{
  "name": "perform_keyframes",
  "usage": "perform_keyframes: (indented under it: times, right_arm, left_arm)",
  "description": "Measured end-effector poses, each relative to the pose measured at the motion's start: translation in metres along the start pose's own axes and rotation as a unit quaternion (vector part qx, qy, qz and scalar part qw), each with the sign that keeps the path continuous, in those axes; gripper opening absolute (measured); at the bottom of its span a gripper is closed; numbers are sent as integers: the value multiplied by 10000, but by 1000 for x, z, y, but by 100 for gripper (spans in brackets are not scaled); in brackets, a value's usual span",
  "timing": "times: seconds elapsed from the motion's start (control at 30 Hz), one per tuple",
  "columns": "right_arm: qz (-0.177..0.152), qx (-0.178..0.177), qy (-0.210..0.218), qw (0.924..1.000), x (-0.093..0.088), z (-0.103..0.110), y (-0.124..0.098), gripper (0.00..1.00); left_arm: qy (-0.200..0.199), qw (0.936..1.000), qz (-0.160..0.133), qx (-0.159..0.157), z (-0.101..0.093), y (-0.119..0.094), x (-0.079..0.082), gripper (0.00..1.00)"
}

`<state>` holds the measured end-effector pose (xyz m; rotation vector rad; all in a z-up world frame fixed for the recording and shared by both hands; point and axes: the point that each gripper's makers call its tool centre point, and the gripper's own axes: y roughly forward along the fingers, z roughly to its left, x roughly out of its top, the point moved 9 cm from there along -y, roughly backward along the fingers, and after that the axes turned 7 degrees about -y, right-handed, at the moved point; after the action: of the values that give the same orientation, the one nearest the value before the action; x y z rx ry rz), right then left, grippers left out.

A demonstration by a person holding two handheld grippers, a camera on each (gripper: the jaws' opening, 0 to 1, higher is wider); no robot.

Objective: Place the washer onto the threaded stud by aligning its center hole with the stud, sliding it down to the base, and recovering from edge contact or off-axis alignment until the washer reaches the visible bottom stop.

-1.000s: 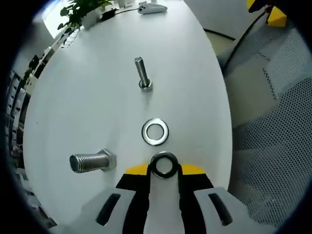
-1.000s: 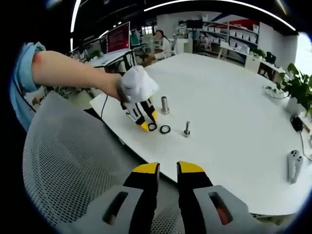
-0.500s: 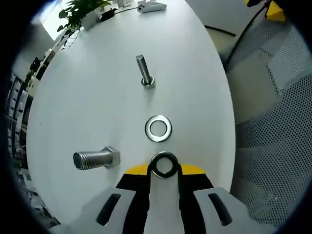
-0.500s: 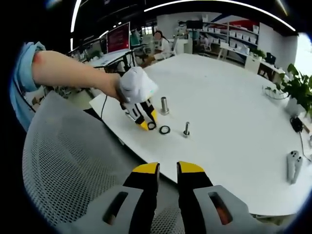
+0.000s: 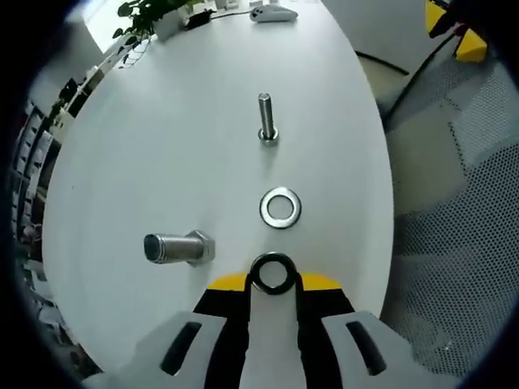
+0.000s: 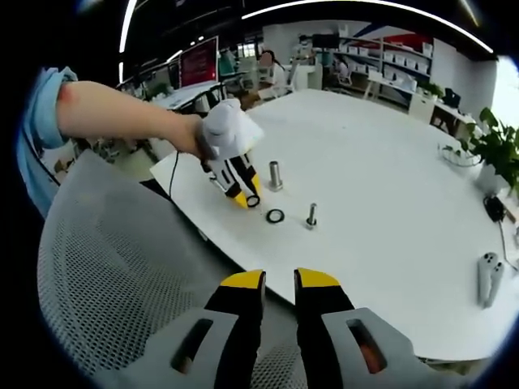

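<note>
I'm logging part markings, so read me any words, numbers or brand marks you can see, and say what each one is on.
None can be read.
The red wall screen shows pale marks, too small and blurred to read.
The washer in the left tool, the loose washer, the upright stud and the lying bolt show no markings.
</note>
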<state>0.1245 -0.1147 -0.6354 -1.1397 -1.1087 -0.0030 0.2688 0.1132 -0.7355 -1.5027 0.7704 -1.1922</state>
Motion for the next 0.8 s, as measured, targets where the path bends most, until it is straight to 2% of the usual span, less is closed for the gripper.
perform_keyframes:
  times: [0.43, 0.8]
  right_arm:
    - [18, -46, 13, 10000, 0, -1, 0, 17]
    - [14, -2, 32, 10000, 0, 0, 0, 16]
  left_arm:
    - [-291, 9996, -25, -17, 6, -20, -2, 19]
    - [-285, 9993, -184, 137, 19, -38, 11, 19]
